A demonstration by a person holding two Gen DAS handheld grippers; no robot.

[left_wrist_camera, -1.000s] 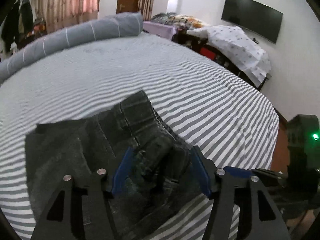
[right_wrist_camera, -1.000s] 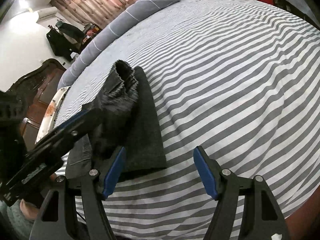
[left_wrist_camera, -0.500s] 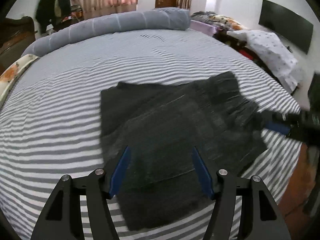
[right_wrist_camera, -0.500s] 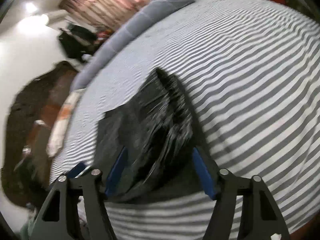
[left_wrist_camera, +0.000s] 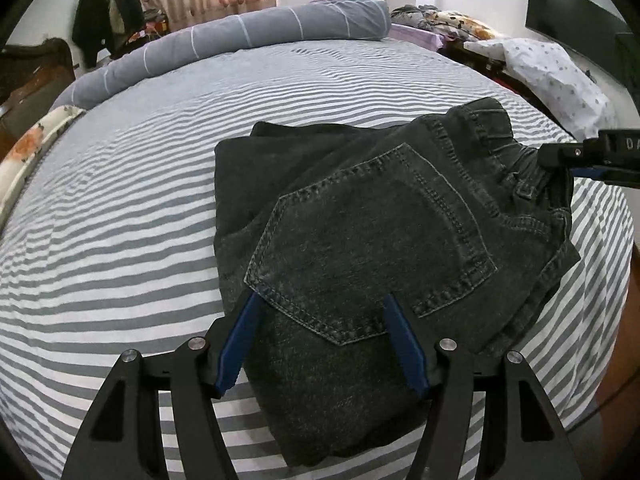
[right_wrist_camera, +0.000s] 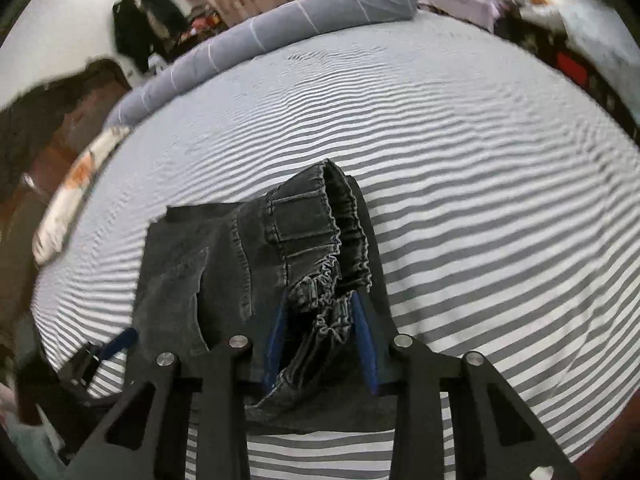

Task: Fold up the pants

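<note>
While the dark grey pants (left_wrist_camera: 360,240) lie folded on the striped bed sheet (left_wrist_camera: 120,240), near the bed's front edge, one back pocket (left_wrist_camera: 372,248) faces up. Their gathered waistband (right_wrist_camera: 324,280) is lifted a little and sits between the blue pads of the right tool (right_wrist_camera: 320,300), whose jaws have just been closing and now pinch this cloth. The left tool (left_wrist_camera: 320,304) hangs over the pocket end of the pants with its jaws wide apart, holding nothing. A long grey bolster (left_wrist_camera: 240,40) lies across the far side of the bed, well apart from the pants.
</note>
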